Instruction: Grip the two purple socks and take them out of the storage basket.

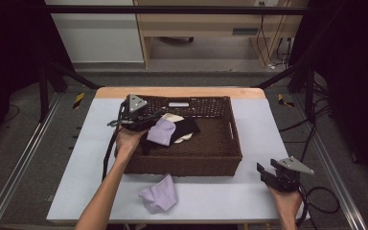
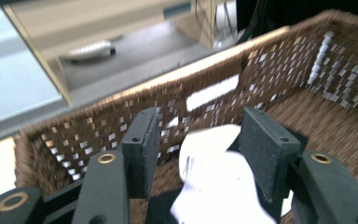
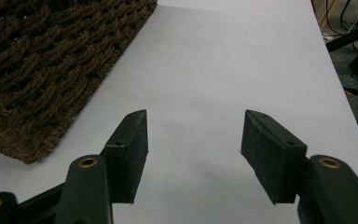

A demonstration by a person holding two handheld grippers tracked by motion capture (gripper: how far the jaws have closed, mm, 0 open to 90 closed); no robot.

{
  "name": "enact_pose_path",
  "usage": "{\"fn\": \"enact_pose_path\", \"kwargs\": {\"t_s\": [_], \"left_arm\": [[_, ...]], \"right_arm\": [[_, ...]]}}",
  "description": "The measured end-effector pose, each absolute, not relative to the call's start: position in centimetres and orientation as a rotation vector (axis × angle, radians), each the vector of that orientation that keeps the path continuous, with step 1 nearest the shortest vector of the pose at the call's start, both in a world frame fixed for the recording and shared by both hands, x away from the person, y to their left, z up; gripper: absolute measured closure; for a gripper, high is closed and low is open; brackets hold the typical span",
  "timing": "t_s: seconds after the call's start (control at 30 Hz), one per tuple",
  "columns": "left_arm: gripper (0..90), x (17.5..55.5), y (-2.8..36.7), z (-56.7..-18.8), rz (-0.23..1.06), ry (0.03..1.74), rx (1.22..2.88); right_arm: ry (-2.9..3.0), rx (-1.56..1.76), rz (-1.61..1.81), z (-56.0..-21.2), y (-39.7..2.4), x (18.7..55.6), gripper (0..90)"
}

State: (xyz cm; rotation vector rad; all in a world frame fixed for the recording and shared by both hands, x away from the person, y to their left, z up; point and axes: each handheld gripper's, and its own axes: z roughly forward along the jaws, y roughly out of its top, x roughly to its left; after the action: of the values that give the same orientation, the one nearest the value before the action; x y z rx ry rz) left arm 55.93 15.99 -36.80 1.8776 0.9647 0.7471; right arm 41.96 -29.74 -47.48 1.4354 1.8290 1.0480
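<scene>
High view has my left gripper (image 1: 141, 117) spread wide over the brown wicker basket's (image 1: 230, 158) left end, above lilac (image 1: 162, 132), white and black cloths. My right gripper (image 1: 270, 173) rests spread on bare white tabletop (image 1: 254, 191), apart from the basket's corner; another lilac cloth (image 1: 160, 195) lies near the front edge.

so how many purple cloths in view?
2. One purple cloth is inside the wicker basket, on top of a black cloth and a white one. The other lies on the table in front of the basket. More could be buried under that pile.
</scene>
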Motion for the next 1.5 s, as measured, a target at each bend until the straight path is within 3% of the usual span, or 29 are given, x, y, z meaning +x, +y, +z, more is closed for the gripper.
{"fn": "enact_pose_path", "kwargs": {"t_s": [0.23, 0.93, 1.3, 1.47, 1.5], "left_arm": [[46.5, 56.8, 16.2, -38.6, 0.658, 1.038, 1.939], [46.0, 57.7, 14.7, -41.1, 0.619, 1.127, 2.217], [45.6, 58.3, 14.9, -41.8, 0.529, 1.216, 2.252], [50.9, 58.5, 14.9, -42.0, 0.455, 1.253, 2.279], [55.7, 58.6, 15.0, -42.0, 0.441, 1.265, 2.278]], "right_arm": [[1.828, 1.441, 1.051, -47.5, -29.8, 42.0, 41.3], [1.842, 1.436, 1.043, -47.6, -29.6, 42.0, 41.6], [1.839, 1.431, 1.043, -47.7, -29.7, 42.0, 41.6], [1.839, 1.432, 1.042, -47.7, -29.6, 42.0, 41.6], [1.839, 1.433, 1.042, -47.7, -29.6, 42.0, 41.6]]}}
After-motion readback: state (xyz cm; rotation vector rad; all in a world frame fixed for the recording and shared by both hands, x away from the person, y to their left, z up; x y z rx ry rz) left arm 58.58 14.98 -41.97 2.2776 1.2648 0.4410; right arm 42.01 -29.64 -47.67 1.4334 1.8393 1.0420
